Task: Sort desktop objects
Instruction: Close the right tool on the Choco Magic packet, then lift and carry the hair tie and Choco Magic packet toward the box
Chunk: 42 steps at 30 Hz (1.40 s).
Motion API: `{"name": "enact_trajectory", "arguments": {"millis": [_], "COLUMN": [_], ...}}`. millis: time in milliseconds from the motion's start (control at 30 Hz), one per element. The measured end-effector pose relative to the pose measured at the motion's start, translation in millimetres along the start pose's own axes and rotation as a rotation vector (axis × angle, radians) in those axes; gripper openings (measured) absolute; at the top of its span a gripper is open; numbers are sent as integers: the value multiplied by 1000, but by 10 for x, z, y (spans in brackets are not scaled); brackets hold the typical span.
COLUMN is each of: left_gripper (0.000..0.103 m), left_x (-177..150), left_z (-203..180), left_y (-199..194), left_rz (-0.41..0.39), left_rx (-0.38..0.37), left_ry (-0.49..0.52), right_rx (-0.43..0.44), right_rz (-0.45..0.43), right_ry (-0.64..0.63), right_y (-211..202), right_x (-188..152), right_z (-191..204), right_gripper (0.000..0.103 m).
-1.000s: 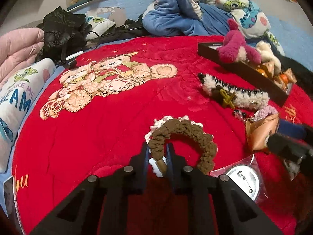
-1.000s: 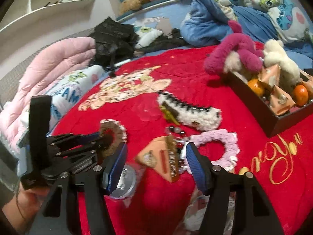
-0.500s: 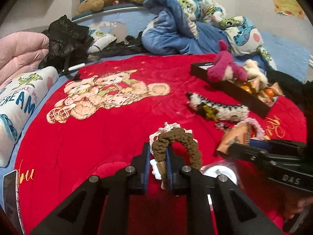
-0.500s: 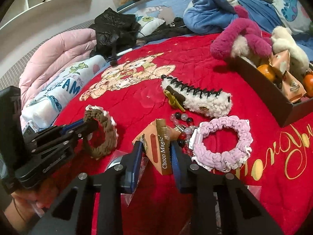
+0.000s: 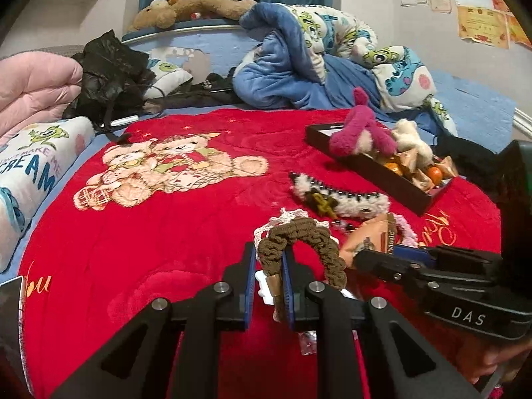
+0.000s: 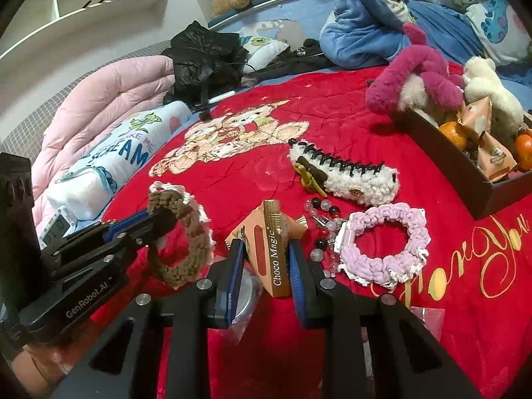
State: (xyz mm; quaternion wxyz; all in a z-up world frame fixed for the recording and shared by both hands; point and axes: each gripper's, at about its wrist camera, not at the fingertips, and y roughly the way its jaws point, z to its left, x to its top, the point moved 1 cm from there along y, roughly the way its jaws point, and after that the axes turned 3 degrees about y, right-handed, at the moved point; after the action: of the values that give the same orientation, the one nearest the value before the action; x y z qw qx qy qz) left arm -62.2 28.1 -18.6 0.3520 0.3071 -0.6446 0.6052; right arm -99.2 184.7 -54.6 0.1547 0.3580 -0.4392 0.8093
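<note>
2 grippers work over the red blanket (image 5: 166, 232). The left gripper (image 5: 268, 276) is clamped on the brown scrunchie (image 5: 309, 242), whose loop arcs up clear of the blanket beside it. The right gripper (image 6: 266, 266) is closed around the Choco Magic packet (image 6: 271, 242), pinching it between blue pads. Just right of the packet lie scattered beads (image 6: 321, 219) and a pink scrunchie (image 6: 385, 246); beyond them rest a fluffy white hair claw (image 6: 345, 176) and a dark box (image 6: 465, 173) holding plush toys, oranges and more packets.
</note>
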Motion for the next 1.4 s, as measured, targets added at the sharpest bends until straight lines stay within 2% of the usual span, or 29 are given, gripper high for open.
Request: {"name": "enact_trajectory", "arguments": {"millis": [333, 700, 1167, 1400], "left_gripper": [15, 15, 15, 15], "left_x": [39, 147, 255, 286], "left_z": [-361, -872, -1727, -2193], "left_y": [-98, -170, -241, -233], "left_rz": [-32, -57, -61, -58], "left_rx": [-37, -90, -207, -239], "left_ry": [38, 59, 92, 114], "right_rx": [-15, -46, -172, -218], "right_rz": [-50, -133, -210, -255], "right_ry": [9, 88, 151, 208], "right_y": [-246, -797, -1623, -1976], "right_x": [16, 46, -108, -217], "right_z": [-29, -369, -906, -1124], "right_gripper": [25, 26, 26, 26]}}
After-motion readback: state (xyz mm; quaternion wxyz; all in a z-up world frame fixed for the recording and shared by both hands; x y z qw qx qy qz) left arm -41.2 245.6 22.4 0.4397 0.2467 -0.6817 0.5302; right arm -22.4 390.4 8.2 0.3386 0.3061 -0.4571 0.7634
